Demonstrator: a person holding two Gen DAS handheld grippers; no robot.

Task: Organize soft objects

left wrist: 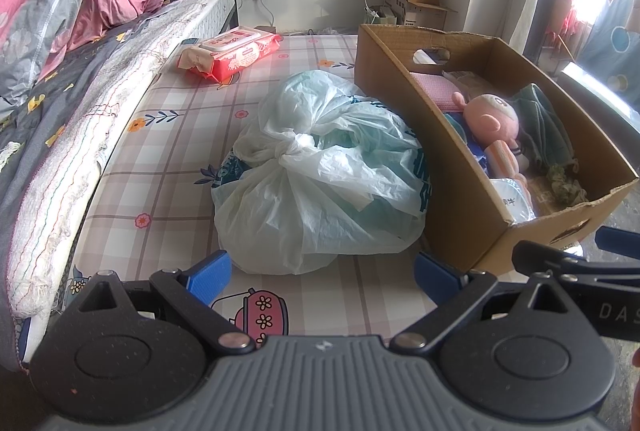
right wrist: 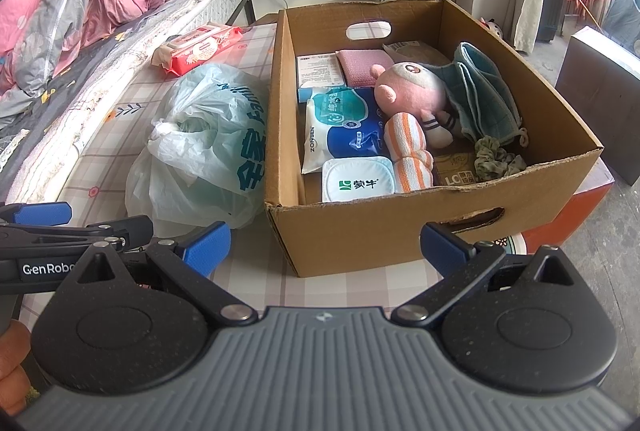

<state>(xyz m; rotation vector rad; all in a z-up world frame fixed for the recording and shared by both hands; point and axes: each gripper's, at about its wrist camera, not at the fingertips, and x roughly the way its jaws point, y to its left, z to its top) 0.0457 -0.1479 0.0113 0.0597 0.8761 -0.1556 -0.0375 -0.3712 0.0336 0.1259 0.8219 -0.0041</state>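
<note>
Plaid mattress holds cardboard box with ZONSEN pack; both grippers' jaws spread, empty.

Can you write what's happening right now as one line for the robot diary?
left gripper: open, facing tied bag | right gripper: open, facing box | plush in box | wipes on bed

Pink plush doll lies in the cardboard box; knotted plastic bag just beside it
</note>
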